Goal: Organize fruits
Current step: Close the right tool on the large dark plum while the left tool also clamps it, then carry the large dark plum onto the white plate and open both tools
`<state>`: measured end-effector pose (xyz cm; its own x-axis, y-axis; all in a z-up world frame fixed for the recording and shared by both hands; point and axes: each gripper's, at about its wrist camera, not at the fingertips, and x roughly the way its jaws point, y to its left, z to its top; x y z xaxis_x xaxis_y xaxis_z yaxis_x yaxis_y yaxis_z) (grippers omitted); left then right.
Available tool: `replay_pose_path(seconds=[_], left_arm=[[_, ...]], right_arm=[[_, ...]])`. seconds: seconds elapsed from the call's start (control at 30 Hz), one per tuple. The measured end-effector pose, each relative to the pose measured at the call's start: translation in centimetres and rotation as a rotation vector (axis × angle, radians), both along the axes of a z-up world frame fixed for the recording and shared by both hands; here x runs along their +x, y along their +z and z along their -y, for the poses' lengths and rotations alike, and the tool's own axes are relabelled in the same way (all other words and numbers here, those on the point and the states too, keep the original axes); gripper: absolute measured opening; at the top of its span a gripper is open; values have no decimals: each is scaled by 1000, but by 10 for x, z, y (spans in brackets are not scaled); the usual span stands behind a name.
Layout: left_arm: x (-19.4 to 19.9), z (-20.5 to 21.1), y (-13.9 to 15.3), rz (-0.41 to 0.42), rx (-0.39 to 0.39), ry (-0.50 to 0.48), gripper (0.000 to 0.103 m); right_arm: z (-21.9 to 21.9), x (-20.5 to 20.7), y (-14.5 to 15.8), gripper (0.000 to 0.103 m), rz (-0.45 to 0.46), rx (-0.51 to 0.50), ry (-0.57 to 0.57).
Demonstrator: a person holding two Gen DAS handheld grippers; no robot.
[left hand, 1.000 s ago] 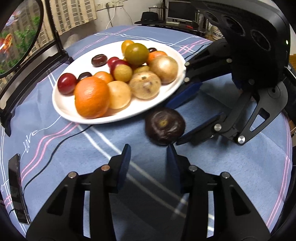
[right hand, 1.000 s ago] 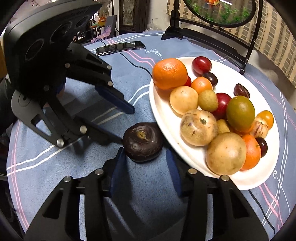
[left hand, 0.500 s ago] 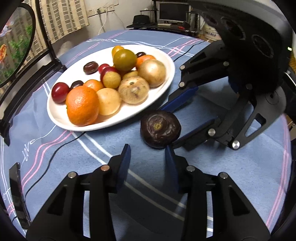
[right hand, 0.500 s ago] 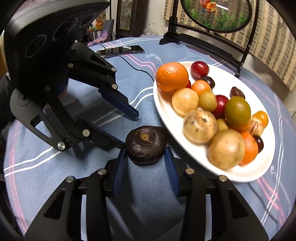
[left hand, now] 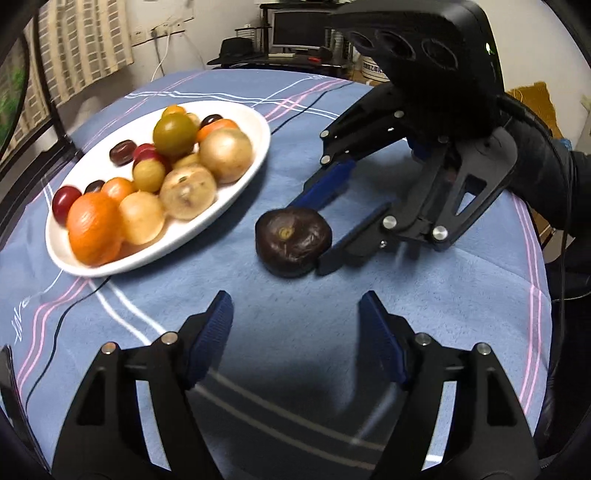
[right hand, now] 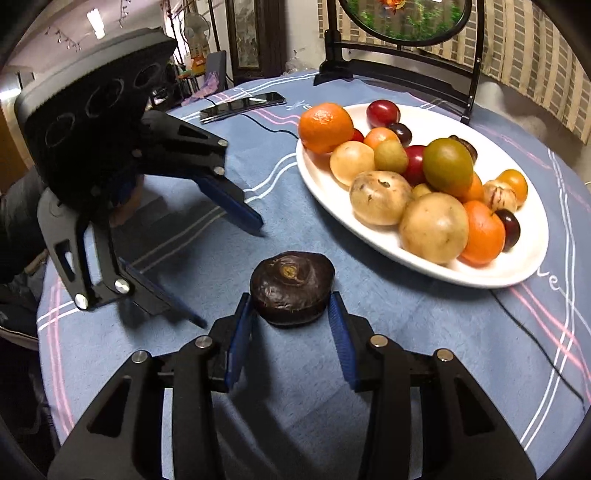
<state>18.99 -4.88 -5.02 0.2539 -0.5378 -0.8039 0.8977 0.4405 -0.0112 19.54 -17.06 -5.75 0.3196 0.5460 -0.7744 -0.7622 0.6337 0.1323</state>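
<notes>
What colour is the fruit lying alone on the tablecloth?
The lone fruit is dark purple-brown, almost black; the right wrist view shows it best.

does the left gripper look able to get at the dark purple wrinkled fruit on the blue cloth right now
Probably not cleanly. The dark purple wrinkled fruit sits between the right gripper's blue pads, which flank both sides. The left gripper, jaws opening and empty, has clear blue tablecloth ahead, but the sides it would need are taken.

A lived-in home room: a round table under a blue striped cloth [right hand: 388,332], beige patterned curtains [right hand: 535,48], a dark computer monitor [left hand: 299,31] behind.
</notes>
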Motion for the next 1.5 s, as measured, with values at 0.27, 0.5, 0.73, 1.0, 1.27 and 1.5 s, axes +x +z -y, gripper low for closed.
replay_pose_path(seconds=[0.27, 0.5, 0.73, 1.0, 1.27, 1.5], left_arm=[[0, 19, -5, 1, 12, -36, 54], [-1, 26, -4, 51, 27, -8, 54], [-8, 30, -2, 135, 54, -12, 46], [-12, 28, -4, 184, 51, -11, 34], [-16, 27, -3, 202, 55, -17, 34], [-16, 27, 1, 206, 45, 0, 33]], right_arm=[[3, -1, 3, 43, -55, 74, 20], [8, 8, -3, 43, -147, 139, -15], [14, 13, -3, 44, -219, 199, -51], [22, 20, -2, 46, -281, 268, -79], [29, 18, 3, 46, -283, 303, -72], [24, 22, -1, 46, -286, 267, -96]])
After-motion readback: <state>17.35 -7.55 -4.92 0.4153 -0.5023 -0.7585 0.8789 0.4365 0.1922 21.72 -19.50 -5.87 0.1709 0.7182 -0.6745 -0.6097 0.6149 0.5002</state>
